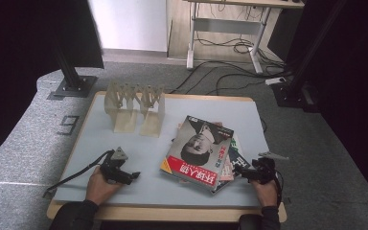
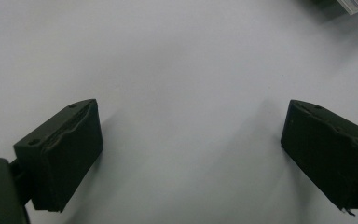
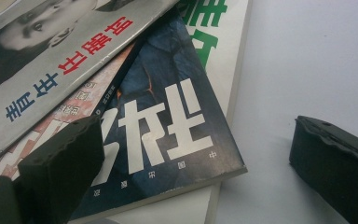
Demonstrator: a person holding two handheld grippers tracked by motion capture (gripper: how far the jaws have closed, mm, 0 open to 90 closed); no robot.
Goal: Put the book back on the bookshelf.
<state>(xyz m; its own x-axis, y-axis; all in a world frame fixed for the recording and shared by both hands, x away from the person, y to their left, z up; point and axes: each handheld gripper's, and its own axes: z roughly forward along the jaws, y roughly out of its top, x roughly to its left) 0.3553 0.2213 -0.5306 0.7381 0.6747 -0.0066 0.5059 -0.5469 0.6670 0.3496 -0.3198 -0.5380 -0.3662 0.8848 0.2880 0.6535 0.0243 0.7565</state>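
Resting low on the pale surface [image 1: 139, 158], the left hand [image 1: 100, 186] holds the left claw [image 1: 135, 175] pointing toward the right, its cable trailing off to the left edge. In the left gripper view its jaws stand wide apart with nothing but bare surface between them.

The right hand [image 1: 266, 190] comes in at the near right corner, holding the right claw [image 1: 237, 171] level and aimed left at the stack of magazines [image 1: 199, 149]. Its jaws are also apart, gripping nothing; in the right gripper view one jaw hangs over the corner of the dark blue magazine [image 3: 168, 126], the other over bare surface beside the stack.

The stack lies right of centre, fanned out, a grey portrait cover [image 1: 197, 146] on top. A folding wooden rack [image 1: 135, 108] stands at the far left, well apart.
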